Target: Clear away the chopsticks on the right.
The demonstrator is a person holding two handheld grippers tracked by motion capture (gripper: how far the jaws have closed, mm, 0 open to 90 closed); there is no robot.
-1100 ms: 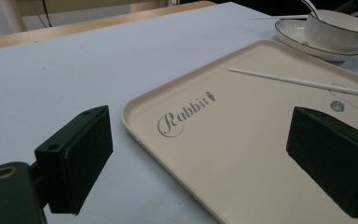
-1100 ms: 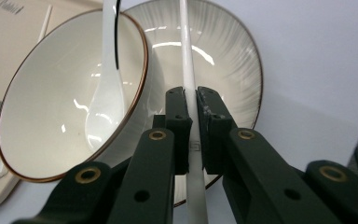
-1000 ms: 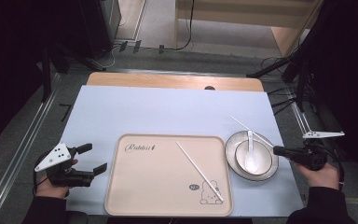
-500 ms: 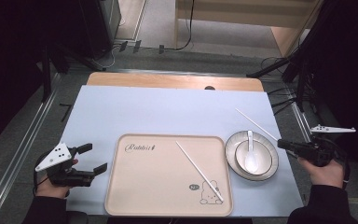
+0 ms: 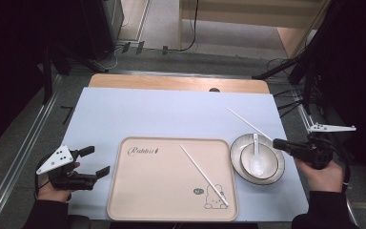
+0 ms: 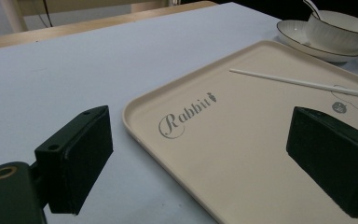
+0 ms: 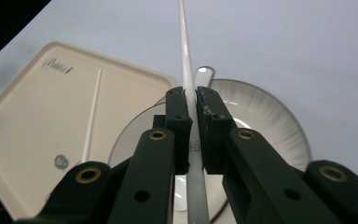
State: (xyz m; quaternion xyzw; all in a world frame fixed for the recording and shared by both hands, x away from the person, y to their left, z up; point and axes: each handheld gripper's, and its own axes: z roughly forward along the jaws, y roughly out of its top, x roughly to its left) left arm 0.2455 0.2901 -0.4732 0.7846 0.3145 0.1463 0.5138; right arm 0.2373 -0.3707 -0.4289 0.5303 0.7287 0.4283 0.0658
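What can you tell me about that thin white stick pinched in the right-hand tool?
The white chopstick is a slim, smooth, straight rod, plastic or ceramic by its look. The right gripper has its black jaws shut on it near one end, and the rest juts out past the jaws. In the high view it slants up and to the left above the rim of the bowl and the pale blue table cover. A matching chopstick lies on the beige tray.
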